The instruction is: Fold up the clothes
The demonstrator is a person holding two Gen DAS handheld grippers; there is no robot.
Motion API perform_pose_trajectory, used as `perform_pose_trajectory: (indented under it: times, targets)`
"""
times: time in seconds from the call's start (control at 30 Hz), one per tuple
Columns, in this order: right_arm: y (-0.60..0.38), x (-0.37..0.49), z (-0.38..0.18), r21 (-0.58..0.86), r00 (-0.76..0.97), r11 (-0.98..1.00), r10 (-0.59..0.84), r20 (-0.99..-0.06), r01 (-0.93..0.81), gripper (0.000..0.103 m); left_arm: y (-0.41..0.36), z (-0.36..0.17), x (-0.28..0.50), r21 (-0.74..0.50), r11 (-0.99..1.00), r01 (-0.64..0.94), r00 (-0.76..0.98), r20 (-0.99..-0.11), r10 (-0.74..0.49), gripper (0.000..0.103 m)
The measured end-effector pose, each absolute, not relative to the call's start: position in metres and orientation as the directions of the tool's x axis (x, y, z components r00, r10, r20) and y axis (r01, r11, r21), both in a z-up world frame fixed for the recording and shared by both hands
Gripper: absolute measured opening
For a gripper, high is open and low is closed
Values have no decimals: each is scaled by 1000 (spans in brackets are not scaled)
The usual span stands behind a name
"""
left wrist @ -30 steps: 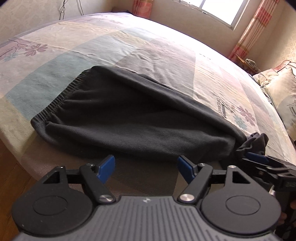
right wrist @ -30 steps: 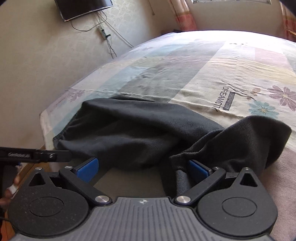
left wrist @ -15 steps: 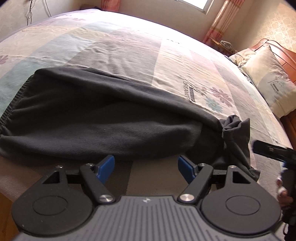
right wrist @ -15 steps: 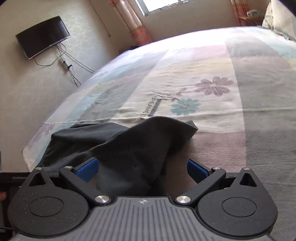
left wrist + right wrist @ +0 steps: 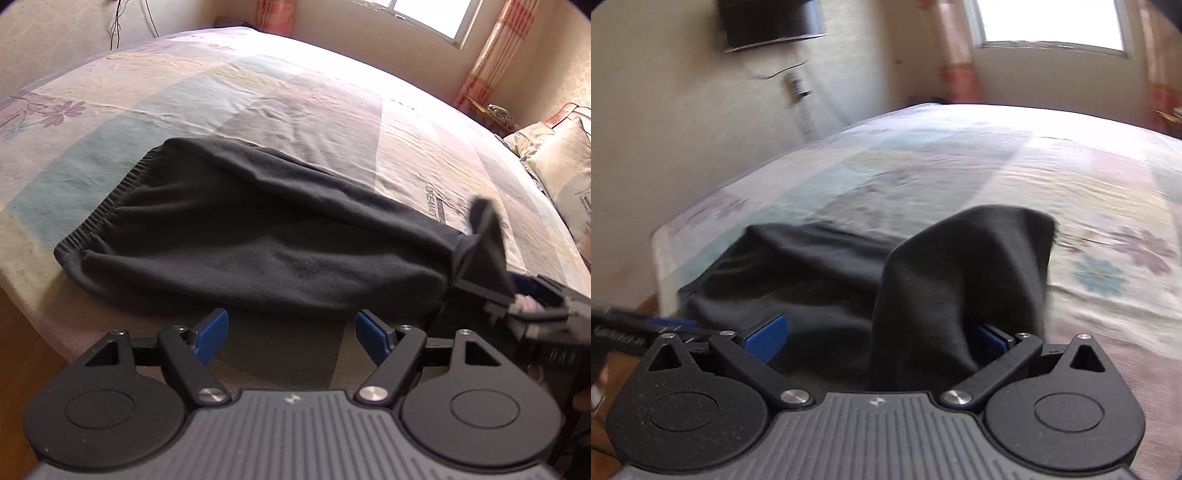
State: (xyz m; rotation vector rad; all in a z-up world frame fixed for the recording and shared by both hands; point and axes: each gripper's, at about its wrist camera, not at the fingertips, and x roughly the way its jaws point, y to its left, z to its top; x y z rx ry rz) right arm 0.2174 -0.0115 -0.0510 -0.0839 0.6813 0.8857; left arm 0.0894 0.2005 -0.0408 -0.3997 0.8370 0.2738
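- Fingers (image 5: 212, 330) apart on left gripper (image 5: 291, 332), empty, near dark garment (image 5: 258, 236).
- Right gripper (image 5: 879, 336) likewise apart; garment end (image 5: 979, 258) now lifted off bed (image 5: 295, 92), draped over right finger: fold starting.

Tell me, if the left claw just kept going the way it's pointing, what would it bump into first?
Probably the bedsheet at the near edge, and just beyond it the dark garment. The left claw stands open and empty.

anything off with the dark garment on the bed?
Mostly flat, but one end of the dark garment is bunched and stands up off the bedspread, draped across the right claw, whose pads stand apart.
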Motion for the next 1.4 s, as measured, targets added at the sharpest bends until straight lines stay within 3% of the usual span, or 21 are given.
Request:
perform_pose_trajectory:
  times: [0.17, 0.43, 0.63, 0.87, 1.07, 1.27, 1.4]
  targets:
    - [0, 196, -51, 137, 385, 571, 693, -610, -809, 103, 205, -40, 90, -230, 890, -394, 643, -761, 88, 77]
    - [-71, 211, -25, 305, 379, 581, 766, -520, -755, 103, 196, -46, 100, -245, 903, -353, 642, -765, 44, 77]
    - [-110, 270, -61, 521, 390, 649, 755, -527, -554, 103, 188, -44, 100, -245, 908, -339, 642, -766, 33, 77]
    - [-109, 314, -95, 728, 304, 525, 851, -429, -441, 103, 188, -44, 98, -236, 907, -349, 633, -773, 42, 77]
    - [-113, 302, -80, 719, 336, 490, 869, -362, -493, 103, 190, -47, 99, -236, 904, -356, 627, -777, 45, 77]
    - [-121, 295, -60, 733, 290, 365, 928, -235, -574, 103, 185, -49, 104, -243, 911, -334, 629, -777, 24, 77]
    - [-109, 305, -78, 763, 251, 366, 929, -271, -533, 103, 182, -49, 102, -246, 911, -330, 628, -778, 18, 77]
